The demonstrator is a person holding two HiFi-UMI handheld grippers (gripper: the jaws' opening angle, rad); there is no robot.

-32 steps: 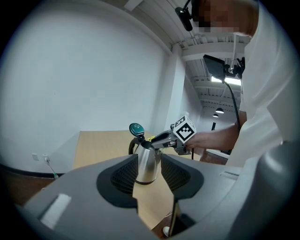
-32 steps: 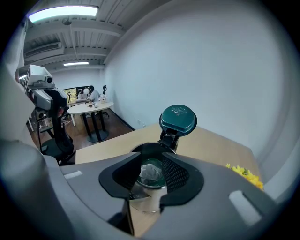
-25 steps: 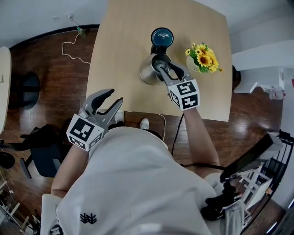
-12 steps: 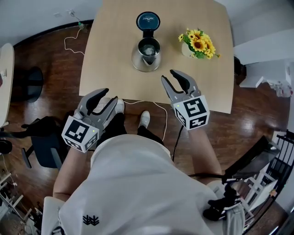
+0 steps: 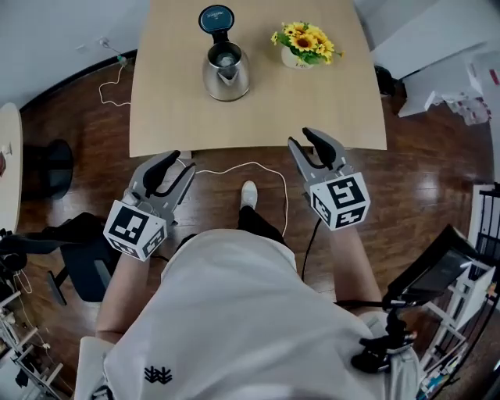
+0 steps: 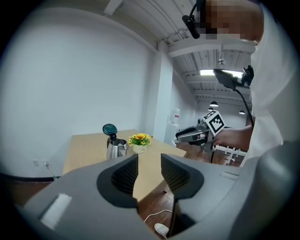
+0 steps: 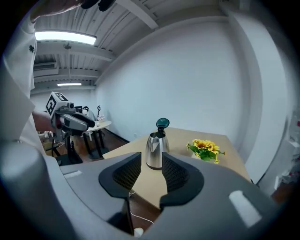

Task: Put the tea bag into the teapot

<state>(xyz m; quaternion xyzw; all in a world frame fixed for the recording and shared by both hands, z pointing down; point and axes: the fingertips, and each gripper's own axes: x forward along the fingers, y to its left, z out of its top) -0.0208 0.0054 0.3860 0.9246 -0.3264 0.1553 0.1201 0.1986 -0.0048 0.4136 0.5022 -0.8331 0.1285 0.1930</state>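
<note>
Left claw [image 5: 181, 162] and right claw [image 5: 301, 139] both part-open, nothing between the jaws; both hang off the counter [image 5: 328, 109], just below its near edge, mid-frame; teapot [image 5: 226, 66] sits upper centre, lid [image 5: 216, 17] flipped up, flowers [image 5: 303, 43] to its right; tea bag not visible in any view, can't tell if it's inside the teapot; I'd look into the open mouth before reaching; approach from the near side, clear of the flowers.

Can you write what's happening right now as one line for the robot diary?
left gripper: open, empty | right gripper: open, empty | teapot: on table, lid up | tea bag: not seen
</note>
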